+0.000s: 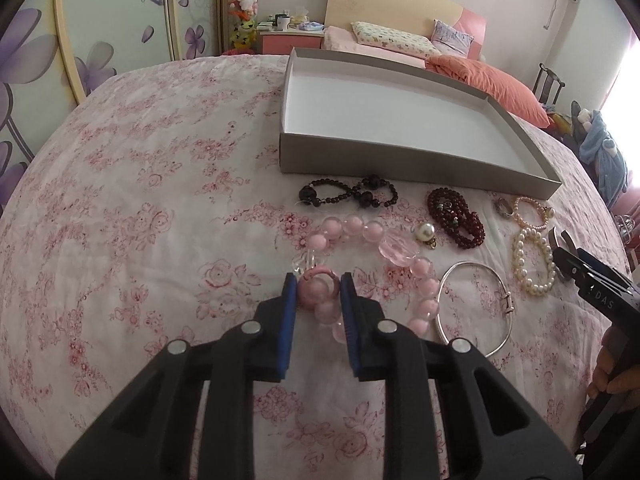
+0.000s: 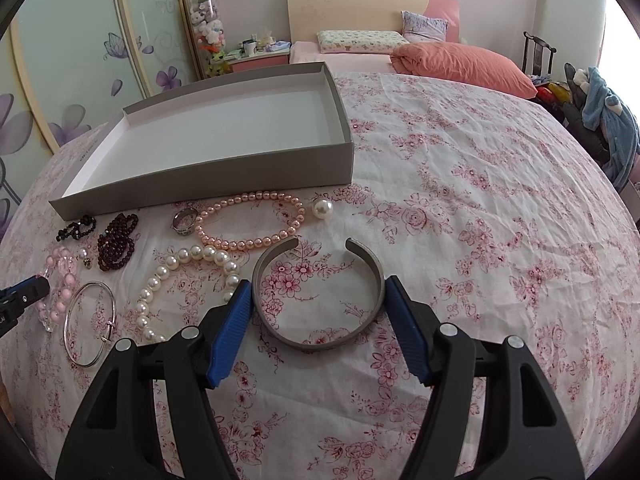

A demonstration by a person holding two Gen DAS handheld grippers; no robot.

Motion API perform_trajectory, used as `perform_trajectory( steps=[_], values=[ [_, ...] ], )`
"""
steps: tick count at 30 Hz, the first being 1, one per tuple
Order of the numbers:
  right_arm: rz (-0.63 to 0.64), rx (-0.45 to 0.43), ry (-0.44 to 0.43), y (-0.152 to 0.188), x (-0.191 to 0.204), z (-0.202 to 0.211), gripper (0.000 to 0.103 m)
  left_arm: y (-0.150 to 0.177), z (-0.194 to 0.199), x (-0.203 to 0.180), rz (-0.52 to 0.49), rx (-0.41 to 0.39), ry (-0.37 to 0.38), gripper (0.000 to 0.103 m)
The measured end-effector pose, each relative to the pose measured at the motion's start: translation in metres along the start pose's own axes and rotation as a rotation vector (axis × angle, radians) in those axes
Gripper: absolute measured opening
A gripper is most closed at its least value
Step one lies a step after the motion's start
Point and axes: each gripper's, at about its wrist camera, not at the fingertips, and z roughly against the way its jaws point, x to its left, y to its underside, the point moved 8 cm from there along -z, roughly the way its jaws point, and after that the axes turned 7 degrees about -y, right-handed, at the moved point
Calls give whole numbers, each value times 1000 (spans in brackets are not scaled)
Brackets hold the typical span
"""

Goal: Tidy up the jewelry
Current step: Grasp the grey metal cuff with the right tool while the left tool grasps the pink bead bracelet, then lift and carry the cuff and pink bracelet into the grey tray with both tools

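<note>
Barely started. Grey box (image 2: 208,178) sits on the floral bedspread (image 2: 480,200) with a bare white floor: nothing in it yet, so nothing sorted.

All jewelry lies loose on the bedspread along the box's near wall:
- black bead bracelet (image 1: 348,192), right by the box's near-left corner
- dark red bead strand (image 1: 456,216)
- pink chunky bead bracelet (image 1: 376,248)
- single pearl pendant (image 1: 426,234)
- thin silver bangle (image 1: 476,308)
- white pearl bracelet (image 2: 188,284)
- peach pearl strand (image 2: 248,220)
- silver ring (image 2: 186,220)
- loose white pearl (image 2: 322,209), near the box's near-right corner
- grey open cuff (image 2: 316,296)

Left gripper (image 1: 319,292): narrowed down, blue pads pressing both sides of a pink ring-shaped piece at the near end of the pink bracelet. Not lifted, looks like it is resting on the cloth.

Right gripper (image 2: 318,304): jaws wide, flanking the grey cuff, pads touching or just beside its outer sides; can't tell if it actually clamps. Cuff lies flat, gap facing the box.

Left to do, by my read: lift the pink piece, then move everything into the box.
</note>
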Motion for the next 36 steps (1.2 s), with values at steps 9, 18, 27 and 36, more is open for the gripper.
perform_trajectory(
  steps=[9,18,27,36],
  values=[
    [2,-69,-19,-3,2,23,67,-7,32,6,10,-87,37,22],
    [43,-169,-63,-17,20,52,67,-20,71,-2,-3,-194,85,22],
    [72,-233,-106,-23,38,70,67,-24,97,-15,-20,-253,118,22],
    [75,-299,-139,-33,47,83,67,-38,116,-24,-38,-316,135,22]
  ],
)
